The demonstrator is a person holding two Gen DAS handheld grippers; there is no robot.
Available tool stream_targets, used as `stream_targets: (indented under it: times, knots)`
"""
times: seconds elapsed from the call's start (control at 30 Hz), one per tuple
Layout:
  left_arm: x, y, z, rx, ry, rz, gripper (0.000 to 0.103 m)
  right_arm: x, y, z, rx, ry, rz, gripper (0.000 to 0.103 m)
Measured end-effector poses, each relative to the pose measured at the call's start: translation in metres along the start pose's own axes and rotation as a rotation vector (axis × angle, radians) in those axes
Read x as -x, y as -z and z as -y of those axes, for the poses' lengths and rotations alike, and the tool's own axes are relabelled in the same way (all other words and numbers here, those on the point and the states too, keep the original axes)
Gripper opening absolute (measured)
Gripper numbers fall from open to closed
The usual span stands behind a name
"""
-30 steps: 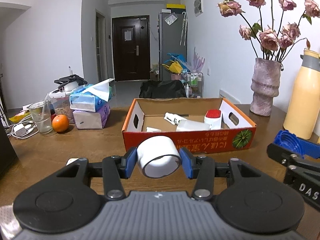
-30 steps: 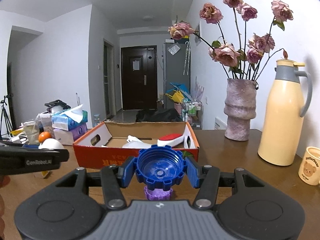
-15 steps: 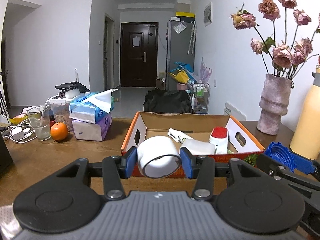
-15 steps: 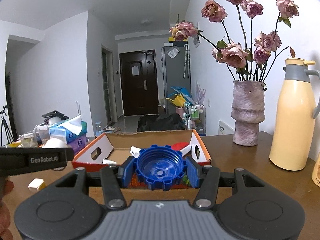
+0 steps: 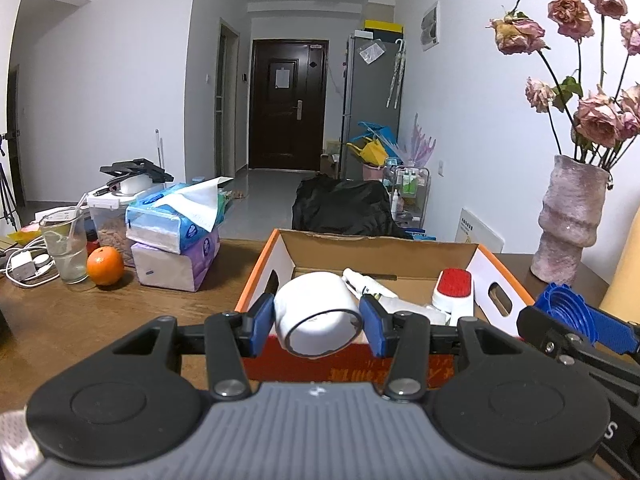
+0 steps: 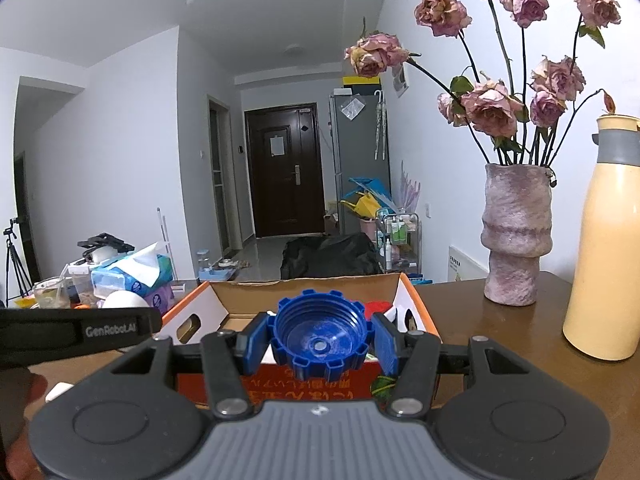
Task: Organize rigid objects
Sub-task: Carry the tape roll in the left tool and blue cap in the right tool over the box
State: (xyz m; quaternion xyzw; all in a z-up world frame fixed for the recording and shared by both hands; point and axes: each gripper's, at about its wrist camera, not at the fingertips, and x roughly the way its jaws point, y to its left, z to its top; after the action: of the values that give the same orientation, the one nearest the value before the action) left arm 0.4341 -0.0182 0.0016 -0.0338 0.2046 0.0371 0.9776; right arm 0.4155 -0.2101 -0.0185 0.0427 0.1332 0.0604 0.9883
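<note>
The cardboard box's (image 6: 416, 304) floor lay mostly hidden behind the blue cap (image 6: 320, 340); the yellow flask (image 6: 608, 240), right of the tongs, was cropped; the box's print stayed unreadable.

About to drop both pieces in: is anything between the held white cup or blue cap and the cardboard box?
Nothing visible. The white cup and blue cap sit at the cardboard box's near wall, its top open.

Counts: 1 box (image 5: 496, 276). 2 grippers, left (image 5: 316, 320) and right (image 6: 320, 340). 1 white cup (image 5: 316, 312), 1 blue cap (image 6: 320, 336). 2 tissue packs, blue (image 5: 168, 220) on purple (image 5: 176, 264). 1 orange (image 5: 105, 266). 1 glass (image 5: 66, 246). 1 vase (image 6: 516, 236), 1 flask (image 6: 608, 248). Roses (image 6: 492, 108): about 8, some overlap, can't pin it.
</note>
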Motion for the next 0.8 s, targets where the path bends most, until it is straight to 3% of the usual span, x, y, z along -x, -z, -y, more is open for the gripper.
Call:
stream_targets:
  times: [0.8]
  knots:
    - [-0.063, -0.019, 0.011, 0.007, -0.006, -0.015, 0.048, -0.076, -0.014, 0.009, -0.012, 0.013, -0.025, 0.053]
